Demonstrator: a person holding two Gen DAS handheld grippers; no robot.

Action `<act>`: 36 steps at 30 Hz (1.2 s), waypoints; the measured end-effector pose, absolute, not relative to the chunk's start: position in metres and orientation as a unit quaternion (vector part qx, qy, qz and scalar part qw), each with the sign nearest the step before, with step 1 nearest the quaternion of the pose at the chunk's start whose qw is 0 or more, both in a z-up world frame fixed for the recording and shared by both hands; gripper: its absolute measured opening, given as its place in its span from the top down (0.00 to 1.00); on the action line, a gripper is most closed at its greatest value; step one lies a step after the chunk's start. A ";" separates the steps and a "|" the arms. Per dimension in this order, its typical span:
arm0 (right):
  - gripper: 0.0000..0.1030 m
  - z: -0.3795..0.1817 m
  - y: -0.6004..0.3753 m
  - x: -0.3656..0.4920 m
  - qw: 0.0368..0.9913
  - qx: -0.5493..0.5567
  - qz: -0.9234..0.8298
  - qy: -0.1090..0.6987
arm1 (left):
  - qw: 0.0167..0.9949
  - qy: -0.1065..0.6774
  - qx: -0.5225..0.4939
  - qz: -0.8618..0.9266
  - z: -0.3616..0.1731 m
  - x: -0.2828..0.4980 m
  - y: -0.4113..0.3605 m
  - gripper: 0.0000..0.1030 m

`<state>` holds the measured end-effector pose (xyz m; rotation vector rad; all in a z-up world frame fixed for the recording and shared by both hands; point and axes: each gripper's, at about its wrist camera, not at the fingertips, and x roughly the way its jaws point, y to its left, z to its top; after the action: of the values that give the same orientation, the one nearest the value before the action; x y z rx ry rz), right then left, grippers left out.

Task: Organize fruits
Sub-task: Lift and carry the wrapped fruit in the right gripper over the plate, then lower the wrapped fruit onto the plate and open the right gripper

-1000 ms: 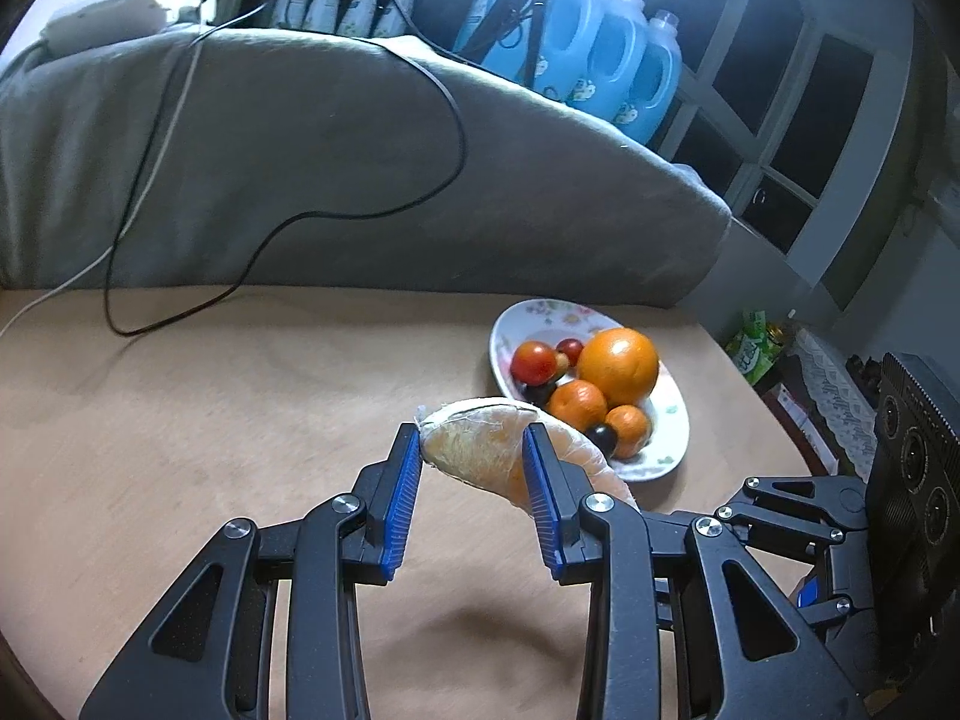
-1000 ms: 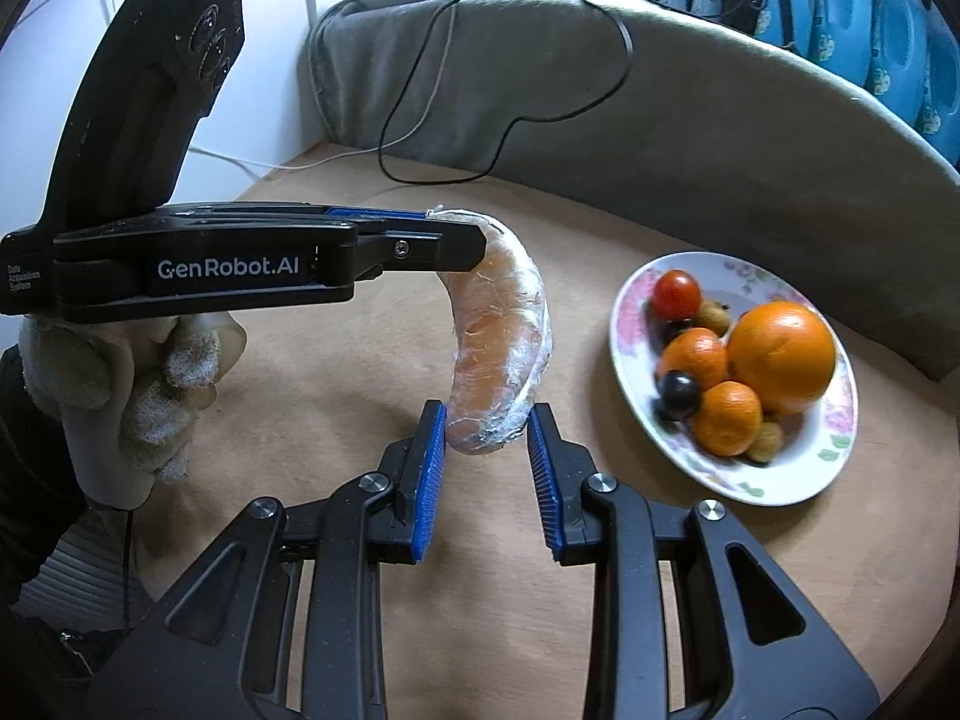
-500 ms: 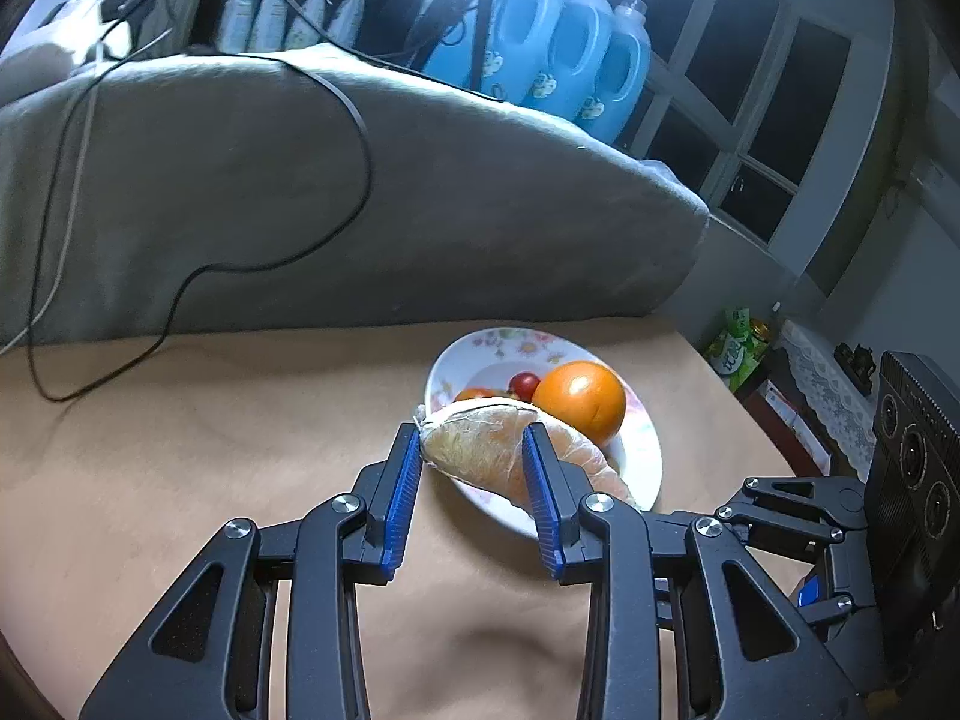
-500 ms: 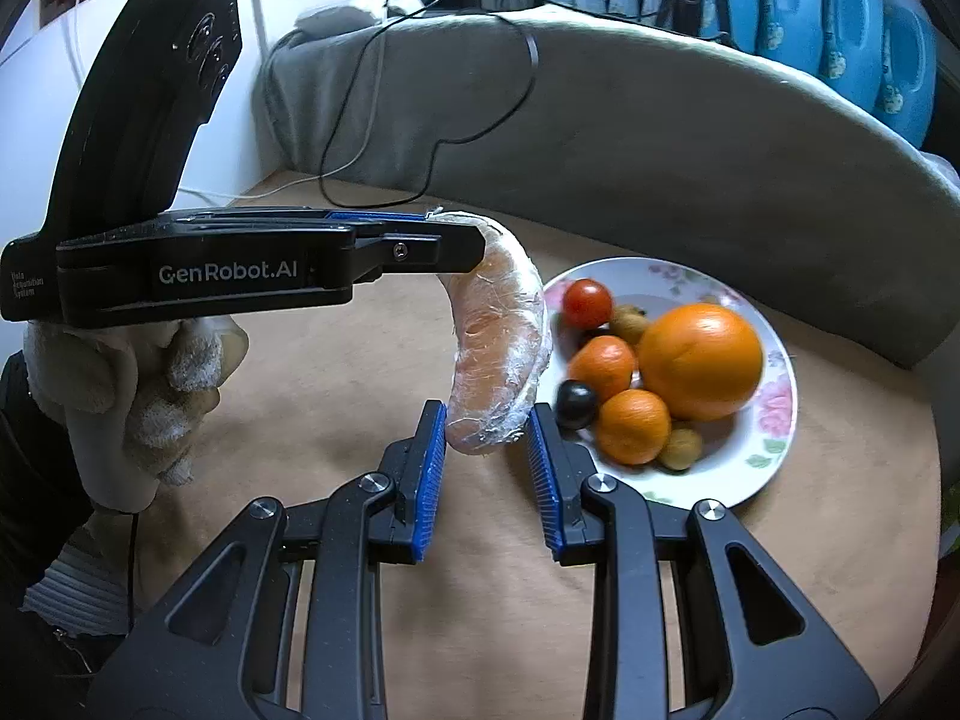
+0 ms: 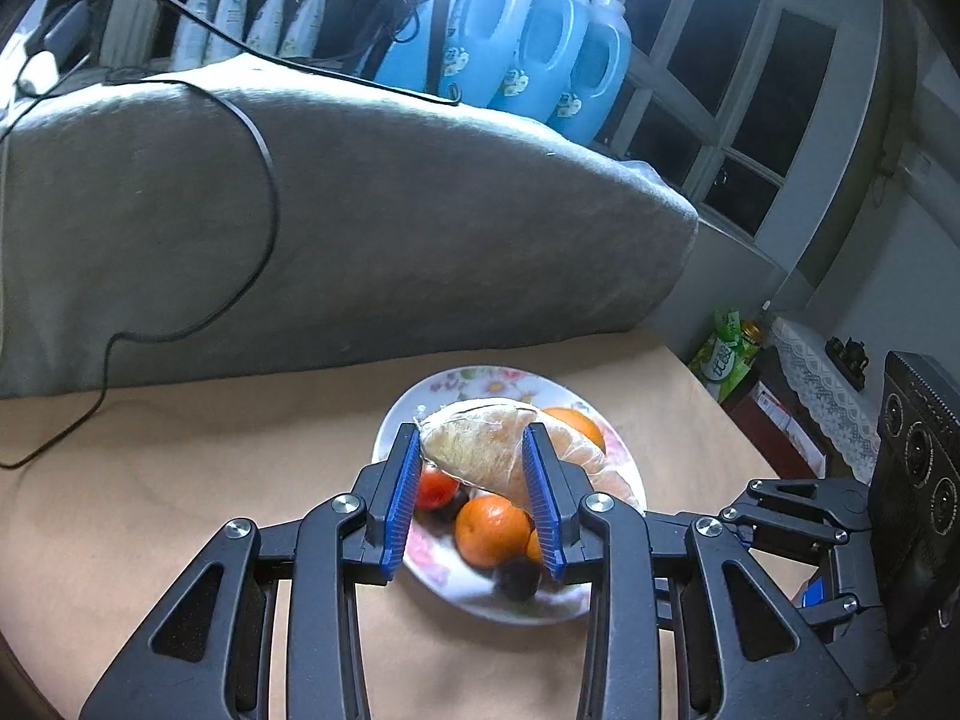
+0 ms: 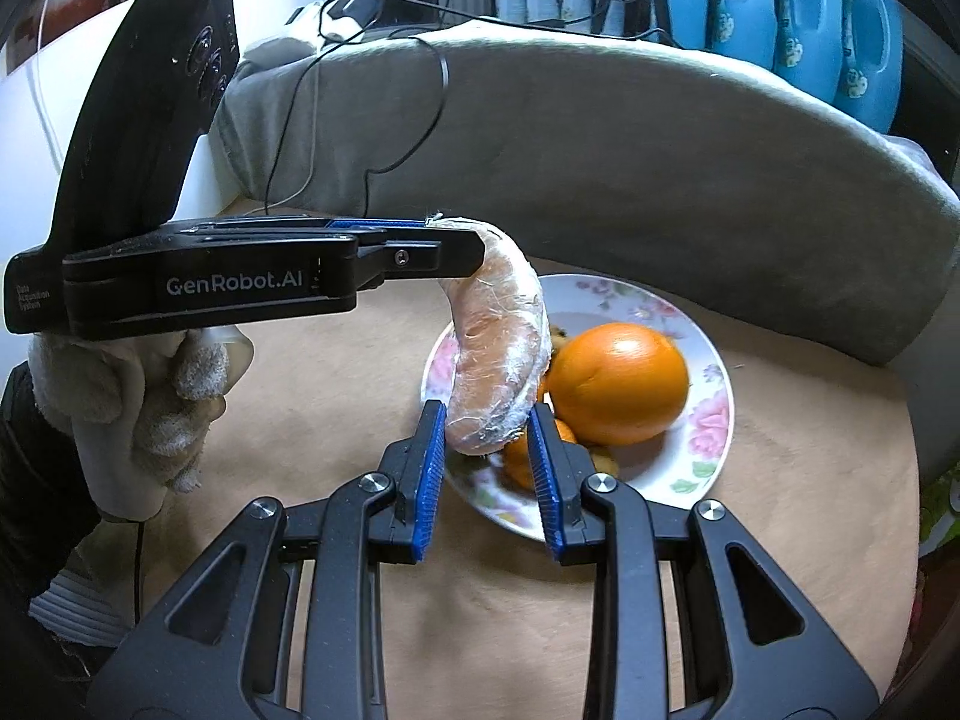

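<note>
Both grippers clamped one plastic-wrapped fruit wedge (image 6: pixel 501 354), the left gripper (image 5: pixel 474 495) on its upper end, the right gripper (image 6: pixel 487 462) on its lower end; the wedge hung above the plate (image 6: pixel 714 414) holding an orange (image 6: pixel 618 381) and smaller fruits

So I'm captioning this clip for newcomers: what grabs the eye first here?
A plastic-wrapped curved fruit wedge hangs above the floral plate, its ends pinched by the left gripper and the right gripper. On the plate beside it sits a big orange. Blue detergent jugs line the sill behind.
</note>
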<state>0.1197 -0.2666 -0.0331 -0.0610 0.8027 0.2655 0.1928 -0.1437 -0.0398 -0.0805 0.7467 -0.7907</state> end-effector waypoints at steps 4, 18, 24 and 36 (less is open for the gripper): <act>0.72 -0.031 -0.274 0.124 0.913 -0.025 0.122 0.389 | 0.852 0.356 -0.037 -0.381 -0.039 0.199 -0.152 0.68; 0.72 -0.032 -0.296 0.139 0.913 -0.003 0.105 0.394 | 0.836 0.373 -0.043 -0.399 -0.048 0.220 -0.171 0.68; 0.72 -0.031 -0.298 0.141 0.914 -0.002 0.102 0.392 | 0.832 0.380 -0.053 -0.402 -0.052 0.226 -0.168 0.68; 0.72 -0.024 -0.293 0.139 0.921 -0.022 0.093 0.377 | 0.832 0.388 -0.047 -0.394 -0.055 0.230 -0.162 0.68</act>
<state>0.1394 -0.2928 -0.0244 -0.0454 0.7749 0.1908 0.2296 -0.1623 -0.0549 -0.0989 0.8218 -0.8349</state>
